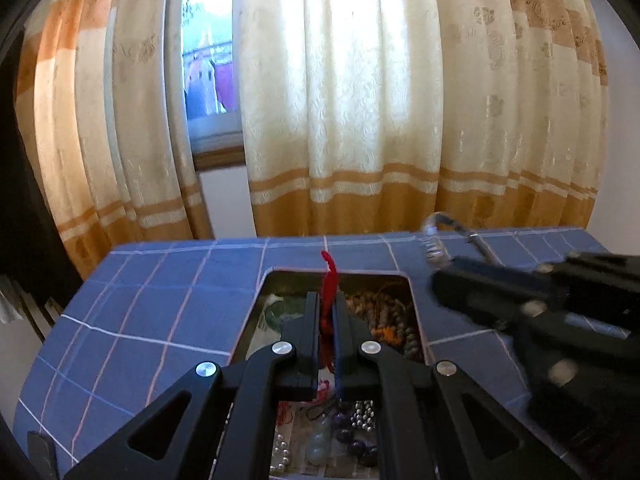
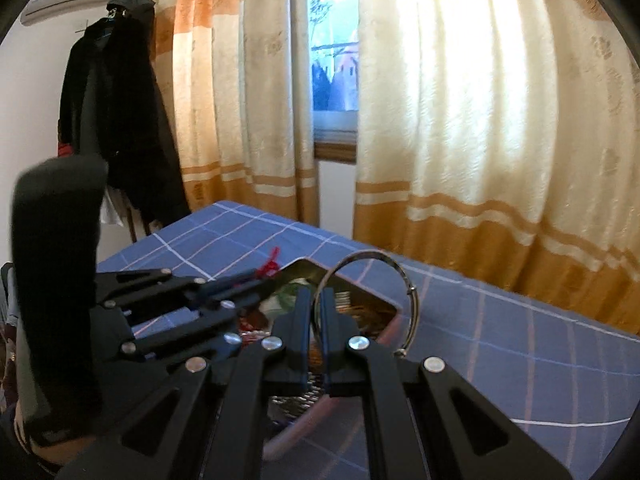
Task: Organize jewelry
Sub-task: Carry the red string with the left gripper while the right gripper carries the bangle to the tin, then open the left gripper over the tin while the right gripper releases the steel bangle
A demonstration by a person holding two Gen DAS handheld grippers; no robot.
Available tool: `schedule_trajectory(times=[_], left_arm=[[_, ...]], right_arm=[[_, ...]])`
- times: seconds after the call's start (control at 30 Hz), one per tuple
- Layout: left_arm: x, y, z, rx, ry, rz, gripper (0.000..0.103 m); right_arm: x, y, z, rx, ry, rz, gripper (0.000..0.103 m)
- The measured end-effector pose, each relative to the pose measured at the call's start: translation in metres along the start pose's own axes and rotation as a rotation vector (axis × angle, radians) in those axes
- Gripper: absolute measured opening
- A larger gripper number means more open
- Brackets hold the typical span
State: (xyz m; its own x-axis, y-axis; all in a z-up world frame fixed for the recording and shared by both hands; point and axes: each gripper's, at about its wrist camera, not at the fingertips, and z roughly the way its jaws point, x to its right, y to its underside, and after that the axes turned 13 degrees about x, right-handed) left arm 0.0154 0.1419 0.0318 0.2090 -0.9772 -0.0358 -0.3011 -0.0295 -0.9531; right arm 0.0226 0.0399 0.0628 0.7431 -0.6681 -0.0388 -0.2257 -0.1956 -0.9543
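An open metal box (image 1: 256, 308) sits on the blue checked tablecloth (image 1: 160, 312) and holds jewelry: brown bead strands (image 1: 384, 312), small silver beads (image 1: 362, 416) and purple beads (image 1: 354, 440). My left gripper (image 1: 327, 296) hangs over the box, shut on a red cord (image 1: 329, 280) that sticks up between its fingers. My right gripper (image 2: 316, 294) is shut on a thin silver bangle (image 2: 408, 280), which arcs up above its fingertips. The left wrist view shows the right gripper (image 1: 438, 276) blurred at the right, with the bangle (image 1: 436, 226) above it. The left gripper (image 2: 260, 276) and red cord (image 2: 272, 266) appear left in the right wrist view.
Cream and orange curtains (image 1: 360, 120) hang close behind the table, with a window gap (image 1: 208, 60) between them. A dark coat (image 2: 116, 112) hangs on the wall at the left, beyond the table's corner. Bare tablecloth (image 2: 520, 340) lies to the right of the box (image 2: 384, 300).
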Motion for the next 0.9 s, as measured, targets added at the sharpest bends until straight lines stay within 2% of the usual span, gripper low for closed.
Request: schedule_trajectory(times=[0.1,0.27,0.43,0.5,0.6,0.63,0.7,0.73,0.77,0.83,0.9], left_arm=[[-0.009,0.006,0.009,-0.047,0.004,-0.04,0.005],[-0.01,0.017,0.02,-0.129,0.015,-0.05,0.006],[-0.009,0.022,0.021,-0.148,0.011,-0.047,0.007],[-0.011,0.021,0.02,-0.146,-0.008,-0.051,0.008],[-0.014,0.017,0.013,-0.11,-0.012,-0.069,0.01],[-0.015,0.014,0.008,-0.088,-0.012,-0.076,0.014],[-0.016,0.01,0.002,-0.054,-0.012,-0.074,0.037],[-0.016,0.007,-0.003,-0.026,-0.03,-0.07,0.064],[-0.017,0.004,-0.007,0.004,-0.047,-0.069,0.081],[-0.018,-0.002,-0.023,0.096,-0.052,-0.07,0.083],[-0.018,-0.005,-0.029,0.128,-0.05,-0.067,0.083]], right_arm=[[0.001,0.011,0.014,-0.028,-0.034,0.046,0.007],[0.007,0.031,0.031,-0.103,-0.09,0.078,0.011],[0.012,0.036,0.029,-0.112,-0.126,0.099,0.013],[0.012,0.036,0.024,-0.102,-0.119,0.096,0.021],[0.015,0.036,0.018,-0.086,-0.113,0.104,0.04],[0.018,0.035,0.015,-0.076,-0.107,0.11,0.05],[0.022,0.033,0.004,-0.052,-0.098,0.113,0.054],[0.023,0.031,0.0,-0.043,-0.089,0.106,0.055],[0.024,0.03,-0.006,-0.03,-0.066,0.094,0.058],[0.027,0.029,-0.017,0.0,-0.023,0.079,0.062],[0.027,0.028,-0.024,0.019,-0.012,0.075,0.063]])
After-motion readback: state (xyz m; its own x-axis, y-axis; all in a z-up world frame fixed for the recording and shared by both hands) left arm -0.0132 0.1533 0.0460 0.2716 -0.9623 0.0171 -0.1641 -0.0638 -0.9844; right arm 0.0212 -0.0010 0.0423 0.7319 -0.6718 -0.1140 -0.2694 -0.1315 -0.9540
